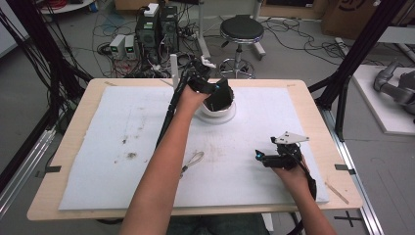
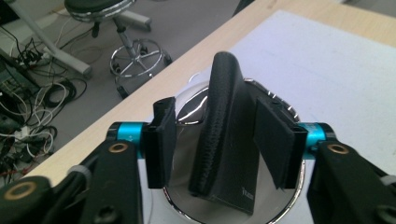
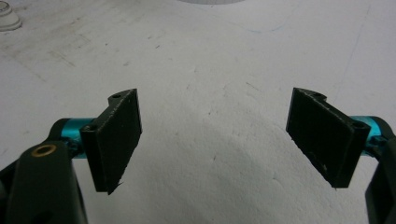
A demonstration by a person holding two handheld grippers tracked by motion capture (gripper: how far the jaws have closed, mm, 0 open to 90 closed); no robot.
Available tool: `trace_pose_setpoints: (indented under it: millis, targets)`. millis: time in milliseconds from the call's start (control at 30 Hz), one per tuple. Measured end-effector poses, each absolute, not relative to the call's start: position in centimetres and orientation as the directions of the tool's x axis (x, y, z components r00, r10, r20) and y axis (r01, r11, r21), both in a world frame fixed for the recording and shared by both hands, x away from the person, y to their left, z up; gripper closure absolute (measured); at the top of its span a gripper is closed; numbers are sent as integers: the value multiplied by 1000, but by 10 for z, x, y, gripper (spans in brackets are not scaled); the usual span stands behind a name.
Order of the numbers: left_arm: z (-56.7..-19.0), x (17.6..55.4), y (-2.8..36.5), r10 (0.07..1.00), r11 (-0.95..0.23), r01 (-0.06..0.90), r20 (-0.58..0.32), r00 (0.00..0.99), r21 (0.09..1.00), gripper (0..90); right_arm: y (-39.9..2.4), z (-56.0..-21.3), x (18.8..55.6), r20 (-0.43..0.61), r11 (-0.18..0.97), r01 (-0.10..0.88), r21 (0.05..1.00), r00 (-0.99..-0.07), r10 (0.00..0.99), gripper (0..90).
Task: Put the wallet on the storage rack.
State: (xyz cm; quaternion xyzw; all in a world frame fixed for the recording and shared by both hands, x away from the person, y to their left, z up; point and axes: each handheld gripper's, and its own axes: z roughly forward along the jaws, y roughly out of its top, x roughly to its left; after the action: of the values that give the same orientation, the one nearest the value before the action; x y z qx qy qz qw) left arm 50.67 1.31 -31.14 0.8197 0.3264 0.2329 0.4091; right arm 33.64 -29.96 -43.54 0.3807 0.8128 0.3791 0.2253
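Grey workshop floor strewn with cables surrounds a pale wooden table [image 1: 68, 147], on which a white foam mat [image 1: 122, 122] carries brown smudges at its left half. Behind the table stand computer cases [image 1: 156, 27] and a round black stool on a chrome base [image 1: 241, 34].

Near the middle of the mat lies a small loop of pale cord [image 1: 192, 161].

Left of centre, the person's left forearm reaches far across the mat, carrying the left gripper [image 1: 218, 93] to the back edge. In the left gripper view, its jaws stand apart on either side of a black textured leather wallet [image 2: 229, 135], which stands upright on edge inside a shiny round metal bowl [image 2: 187, 114]. The right pad [image 2: 273, 140] lies against the wallet's side; the left pad [image 2: 161, 140] is clear of it. The bowl rests on the mat close to the table's far edge.

At the right, the right gripper [image 1: 266, 157] rests low over the mat, well apart from the bowl, topped by a grey three-cornered plate [image 1: 291, 138]. In the right gripper view, its jaws are spread wide over bare white mat with nothing between them.
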Motion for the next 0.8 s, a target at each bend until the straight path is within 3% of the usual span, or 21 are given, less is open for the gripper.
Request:
trace_pose_setpoints:
  millis: [167, 600, 800]
  targets:
    - [-303, 493, 19, 705, -424, 320, 88, 703, 848, 362, -297, -435, 336, -78, 426, 446, 788, -613, 786, 183]
    - [-295, 454, 52, 634, -389, 255, 56, 771, 885, 314, -286, -436, 344, -85, 441, 438, 784, -628, 774, 183]
    - [-305, 432, 96, 637, -356, 269, 21, 771, 895, 295, -280, -437, 349, -85, 444, 433, 785, -634, 769, 183]
